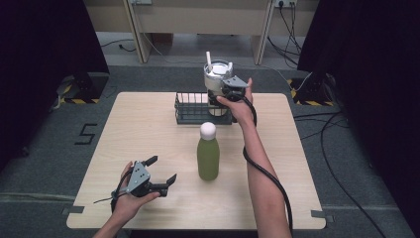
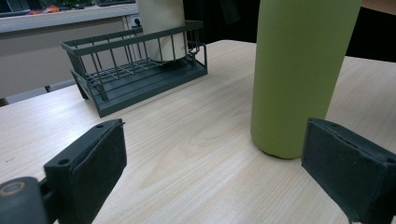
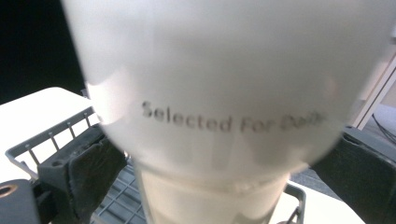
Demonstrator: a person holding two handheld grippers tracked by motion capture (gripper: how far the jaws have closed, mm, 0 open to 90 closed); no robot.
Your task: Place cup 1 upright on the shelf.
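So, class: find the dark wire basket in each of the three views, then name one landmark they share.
High view: the wire basket sits at the table's far middle, behind the green bottle.
Left gripper view: upper left, left of the bottle.
Right gripper view: along the bottom, behind the white tumbler.
Shared landmark: the white tumbler standing in the basket's right end.

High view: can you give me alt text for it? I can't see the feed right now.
The right gripper holds a white cup with a straw at the right end of a dark wire basket at the table's far side. A green bottle stands mid-table. The left gripper rests open near the front left.
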